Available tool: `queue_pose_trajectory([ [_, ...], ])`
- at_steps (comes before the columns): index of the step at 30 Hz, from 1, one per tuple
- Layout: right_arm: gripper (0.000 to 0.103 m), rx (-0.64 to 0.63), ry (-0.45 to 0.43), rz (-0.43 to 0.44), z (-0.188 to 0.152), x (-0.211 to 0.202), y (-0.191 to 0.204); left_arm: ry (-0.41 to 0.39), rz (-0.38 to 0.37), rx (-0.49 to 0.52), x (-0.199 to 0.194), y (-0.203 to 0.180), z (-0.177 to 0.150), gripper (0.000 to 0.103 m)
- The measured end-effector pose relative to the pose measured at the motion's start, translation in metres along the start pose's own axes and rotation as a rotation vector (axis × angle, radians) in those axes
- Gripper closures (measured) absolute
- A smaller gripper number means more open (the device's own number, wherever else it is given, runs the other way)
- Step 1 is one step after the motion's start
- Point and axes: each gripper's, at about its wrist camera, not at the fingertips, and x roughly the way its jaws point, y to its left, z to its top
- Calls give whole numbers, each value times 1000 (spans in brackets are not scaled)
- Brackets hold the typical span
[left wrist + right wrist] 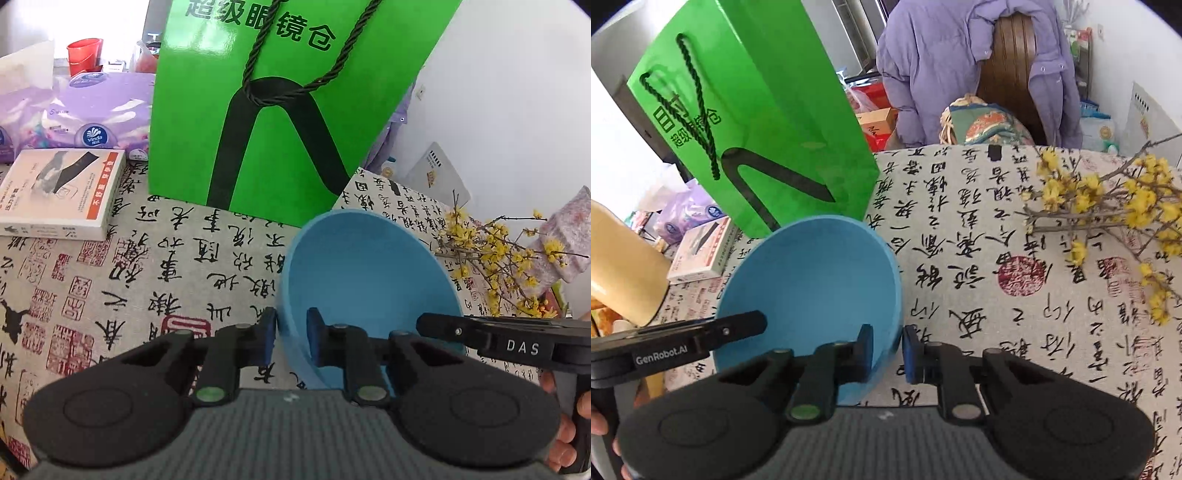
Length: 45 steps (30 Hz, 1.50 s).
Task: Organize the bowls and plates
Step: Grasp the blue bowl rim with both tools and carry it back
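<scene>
A blue bowl (pixel 369 280) is held tilted above the calligraphy tablecloth by both grippers. My left gripper (pixel 293 332) is shut on the bowl's left rim, one finger outside and one inside. My right gripper (pixel 888 349) is shut on the bowl's (pixel 812 280) right rim, one finger inside and one outside. The right gripper's body shows at the right edge of the left wrist view (pixel 517 343). The left gripper's body shows at the left of the right wrist view (pixel 665 343). No plates are in view.
A green paper bag (pixel 280 103) stands just behind the bowl. A white box (pixel 59 192) and purple tissue packs (pixel 92 114) lie at the left. Yellow flower branches (pixel 1108 206) lie at the right. A cream cylinder (pixel 624 266) is at far left. A chair with a purple jacket (pixel 960 66) stands behind the table.
</scene>
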Motion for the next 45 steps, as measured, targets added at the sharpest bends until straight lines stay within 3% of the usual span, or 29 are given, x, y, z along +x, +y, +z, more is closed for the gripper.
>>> queue_pose_trajectory([
  [8, 95, -43, -53, -60, -11, -36, 10, -27, 18, 25, -36, -24, -12, 94],
  [16, 95, -121, -157, -99, -26, -131, 27, -107, -1, 87, -113, -76, -28, 94],
  [22, 95, -123, -220, -102, -56, -209, 17, -157, -35, 122, -168, -128, -58, 94],
  [30, 95, -98, -273, -125, -124, -298, -5, -167, -79, 173, -221, -183, -128, 94],
  [35, 95, -97, -283, -130, -178, -343, -12, -182, -65, 228, -251, -207, -186, 93],
  [45, 95, -90, -281, -115, -289, -388, 0, -172, -60, 197, -301, -204, -292, 93],
])
